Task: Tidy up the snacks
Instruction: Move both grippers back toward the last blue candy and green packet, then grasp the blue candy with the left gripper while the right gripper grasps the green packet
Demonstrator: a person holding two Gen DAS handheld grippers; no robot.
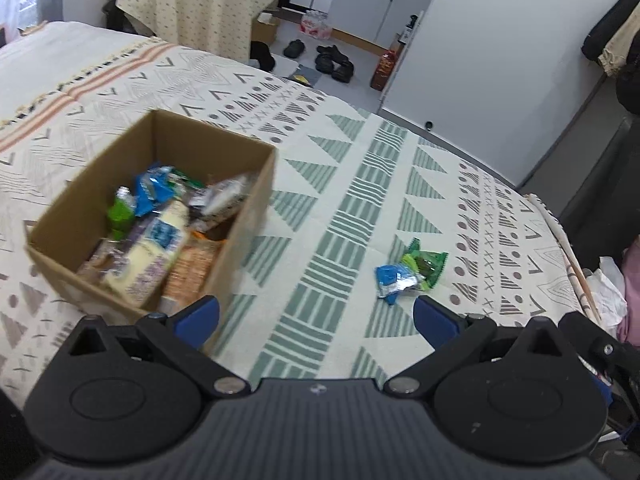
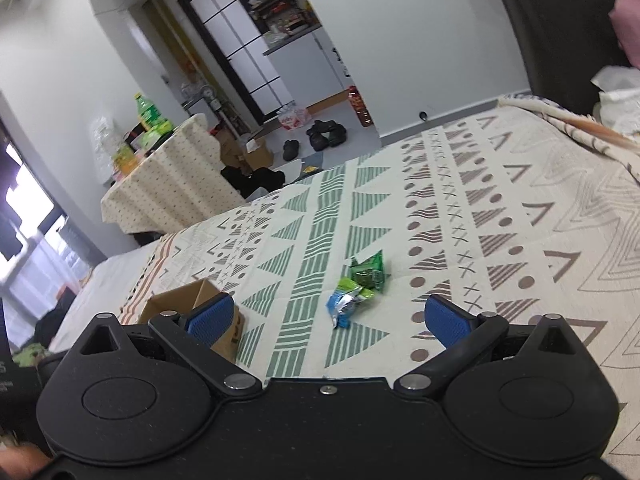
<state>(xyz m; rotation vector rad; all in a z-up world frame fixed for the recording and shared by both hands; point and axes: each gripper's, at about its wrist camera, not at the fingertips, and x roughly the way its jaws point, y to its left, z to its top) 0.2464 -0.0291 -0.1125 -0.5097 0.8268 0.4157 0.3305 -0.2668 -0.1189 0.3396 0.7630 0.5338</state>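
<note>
An open cardboard box (image 1: 252, 200) stands on the patterned bedspread at the left, filled with several snack packets (image 1: 160, 236). Its corner shows behind the left blue pad in the right wrist view as the cardboard box (image 2: 180, 304). Loose on the bedspread lie a blue packet (image 1: 392, 282) (image 2: 340, 308) and a green packet (image 1: 428, 262) (image 2: 368, 272), touching each other. My left gripper (image 1: 316, 320) is open and empty, just right of the box. My right gripper (image 2: 328, 320) is open and empty too, with the blue packet lying ahead between its pads.
The patterned bedspread (image 1: 340, 200) covers a bed. A dark headboard (image 2: 560, 24) and white bedding (image 1: 608, 292) lie at the right. Beyond the bed are shoes (image 1: 332, 60) on the floor, a cloth-covered table (image 2: 168, 176) with bottles, and white walls.
</note>
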